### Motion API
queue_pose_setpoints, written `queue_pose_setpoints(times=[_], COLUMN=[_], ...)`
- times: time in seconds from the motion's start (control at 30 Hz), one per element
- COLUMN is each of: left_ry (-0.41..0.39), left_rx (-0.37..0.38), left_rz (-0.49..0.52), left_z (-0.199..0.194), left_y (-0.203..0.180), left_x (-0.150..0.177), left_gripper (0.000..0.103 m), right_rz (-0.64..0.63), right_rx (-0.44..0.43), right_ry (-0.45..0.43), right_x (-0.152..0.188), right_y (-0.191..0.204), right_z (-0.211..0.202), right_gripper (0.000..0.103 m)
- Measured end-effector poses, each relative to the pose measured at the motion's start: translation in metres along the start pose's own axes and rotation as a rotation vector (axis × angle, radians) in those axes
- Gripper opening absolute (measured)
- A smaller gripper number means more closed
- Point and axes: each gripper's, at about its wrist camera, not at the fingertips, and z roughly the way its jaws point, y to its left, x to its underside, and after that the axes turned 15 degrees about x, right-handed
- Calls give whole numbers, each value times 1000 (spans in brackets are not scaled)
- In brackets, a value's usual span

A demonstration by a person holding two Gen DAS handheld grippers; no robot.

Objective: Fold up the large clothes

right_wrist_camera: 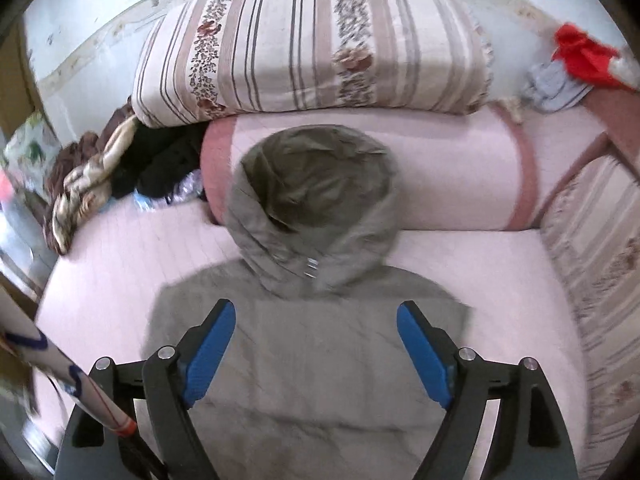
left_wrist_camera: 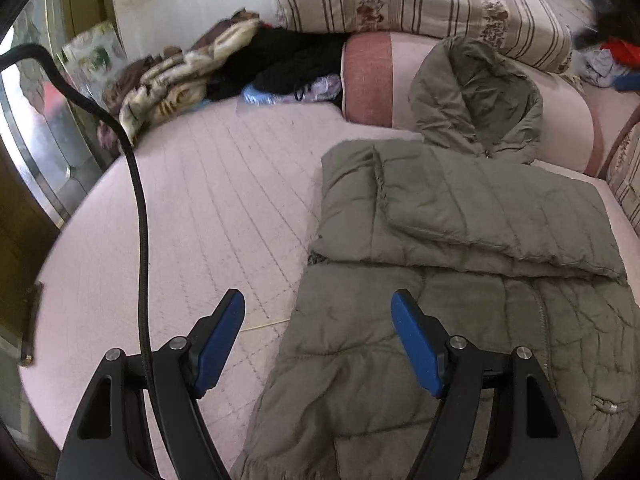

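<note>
An olive-grey quilted hooded jacket [left_wrist_camera: 460, 240] lies on the pink bed sheet [left_wrist_camera: 200, 200], its sleeves folded across the body and its hood [left_wrist_camera: 476, 96] resting up against a pink bolster [left_wrist_camera: 368, 80]. My left gripper [left_wrist_camera: 318, 336] is open and empty, hovering over the jacket's lower left edge. In the right wrist view the jacket [right_wrist_camera: 312, 360] lies straight ahead with the hood [right_wrist_camera: 316, 196] at the far end. My right gripper [right_wrist_camera: 316, 348] is open and empty above the jacket's body.
A striped floral quilt [right_wrist_camera: 312, 40] sits on the bolster [right_wrist_camera: 460, 168]. A heap of clothes and a tan blanket [left_wrist_camera: 180, 76] lies at the bed's far left. Red and grey clothes [right_wrist_camera: 576, 68] lie at the far right. A black cable [left_wrist_camera: 138, 184] hangs by my left gripper.
</note>
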Motion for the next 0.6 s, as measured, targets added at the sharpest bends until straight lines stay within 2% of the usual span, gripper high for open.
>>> queue_pose_setpoints(times=[0.17,0.27,0.4,0.6], left_ry=[34,31,35,49], left_rx=[30,58,62,96], left_rz=[-56,-104,-144,-185], left_z=[25,33,38,43], left_y=[20,31,43,52], left_x=[-9,-15,-16,-13], left_gripper=[75,75,75,75], right_rz=[74,129,187,239], right_rx=[-48,-70,-42,-7], right_ry=[39,44,57,79], right_x=[-34,-57,-84,-106], right_y=[49,75,98,113], right_z=[61,92,133,185], right_gripper=[88,93,94,94])
